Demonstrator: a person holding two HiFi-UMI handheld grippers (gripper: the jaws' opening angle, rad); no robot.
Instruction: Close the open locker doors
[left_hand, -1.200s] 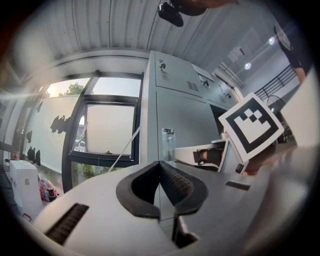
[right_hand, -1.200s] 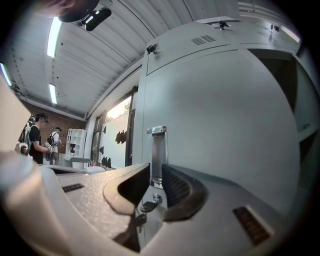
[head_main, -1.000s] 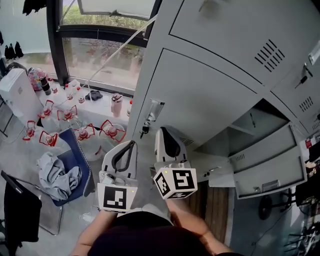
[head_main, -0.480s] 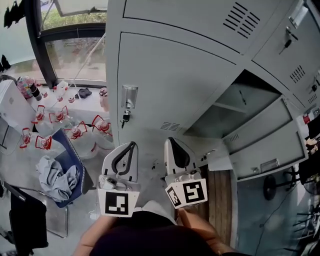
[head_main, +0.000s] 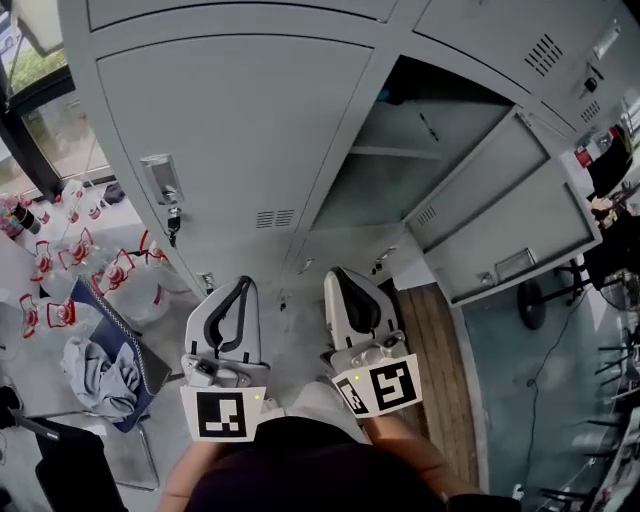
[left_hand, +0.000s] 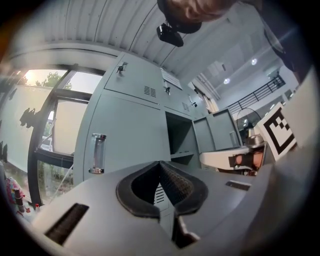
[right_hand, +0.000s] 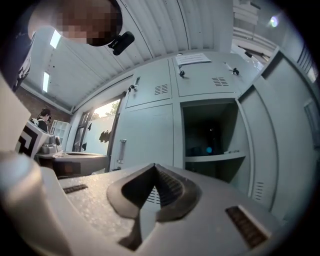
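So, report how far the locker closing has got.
Done: the left-hand door is shut. In hand: nothing; the left gripper and right gripper are both shut, empty, touching nothing. Left: the compartment beside it gapes, with the open door swung out; it needs pushing closed.

Standing here, I can't read a single word, number or brand. The cubes on the left gripper and right gripper bear only black-and-white square marker patterns. The white sheet stuck high on the lockers is too small and blurred to make out.
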